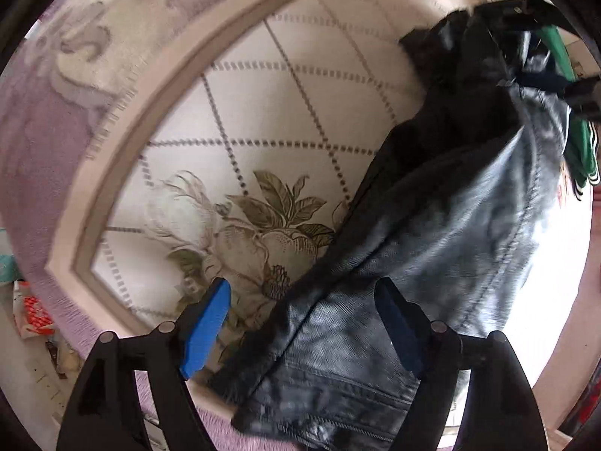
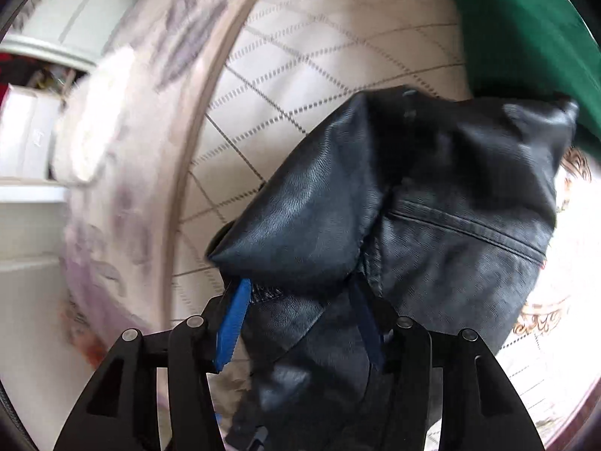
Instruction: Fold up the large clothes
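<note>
A dark jacket (image 1: 450, 233) of faded blue-grey denim with black leather parts lies on a cream quilted bedspread (image 1: 263, 112) with a flower print. In the left wrist view it runs from the bottom centre to the upper right. My left gripper (image 1: 304, 323) points down over its lower end and is open wide, the denim lying loose between the blue pads (image 1: 206, 323). In the right wrist view a puffed black leather fold of the jacket (image 2: 375, 206) sits between the fingers of my right gripper (image 2: 300, 319). Its jaws stand apart, with the left pad's (image 2: 233, 327) face bare.
A green garment (image 2: 518, 18) with white stripes (image 1: 582, 158) lies beyond the jacket at the upper right. The bedspread has a lilac patterned border (image 1: 37, 131). White shelves with boxes (image 2: 22, 131) stand off the bed's left side. Small clutter (image 1: 33, 315) lies on the floor.
</note>
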### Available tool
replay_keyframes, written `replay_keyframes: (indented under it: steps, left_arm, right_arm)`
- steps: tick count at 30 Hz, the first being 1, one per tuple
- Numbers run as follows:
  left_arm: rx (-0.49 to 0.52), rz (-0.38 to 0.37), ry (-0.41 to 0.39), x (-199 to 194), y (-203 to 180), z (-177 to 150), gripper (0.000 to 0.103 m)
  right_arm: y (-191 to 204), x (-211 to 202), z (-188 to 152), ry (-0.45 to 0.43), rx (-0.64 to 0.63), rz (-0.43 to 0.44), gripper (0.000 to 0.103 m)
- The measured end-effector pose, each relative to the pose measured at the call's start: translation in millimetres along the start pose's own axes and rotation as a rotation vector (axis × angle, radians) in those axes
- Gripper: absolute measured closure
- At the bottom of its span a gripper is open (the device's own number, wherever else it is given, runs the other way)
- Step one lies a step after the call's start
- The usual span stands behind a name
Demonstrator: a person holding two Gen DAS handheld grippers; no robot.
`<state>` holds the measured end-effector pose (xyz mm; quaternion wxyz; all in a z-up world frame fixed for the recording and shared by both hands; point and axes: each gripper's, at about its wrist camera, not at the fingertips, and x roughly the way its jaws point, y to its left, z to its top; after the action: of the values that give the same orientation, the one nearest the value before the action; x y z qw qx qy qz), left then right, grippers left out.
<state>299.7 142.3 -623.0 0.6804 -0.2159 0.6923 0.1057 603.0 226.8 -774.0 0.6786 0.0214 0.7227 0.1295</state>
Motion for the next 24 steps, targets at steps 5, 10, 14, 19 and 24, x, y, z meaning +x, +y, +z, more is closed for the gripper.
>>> replay_keyframes:
  steps: [5,10,14,19,24]
  left_arm:
    - [0.028,-0.039,-0.037,1.3,-3.1,-6.6,0.087]
    - [0.027,-0.045,-0.023,-2.2,7.6,-20.0,0.088]
    - [-0.058,-0.062,0.001,-10.6,22.6,-14.9,0.085]
    - [-0.157,-0.117,-0.133,-53.6,23.1,1.9,0.037]
    - [-0.110,-0.097,-0.169,-48.9,-24.7,20.0,0.018]
  right_arm:
    - [5.9,9.6,-0.9,-0.033,0.040,-0.071,0.080]
    - [27.2,2.0,-9.3,-0.052,-0.054,-0.059,0.089]
    - [23.0,11.9,-3.1,0.031,-0.135,0.017,0.080]
    - [-52.4,-46.2,-27.6,-0.075,0.002,0.123,0.028]
    - [-151.3,-47.1,-48.5,-0.141,0.189,0.118,0.026]
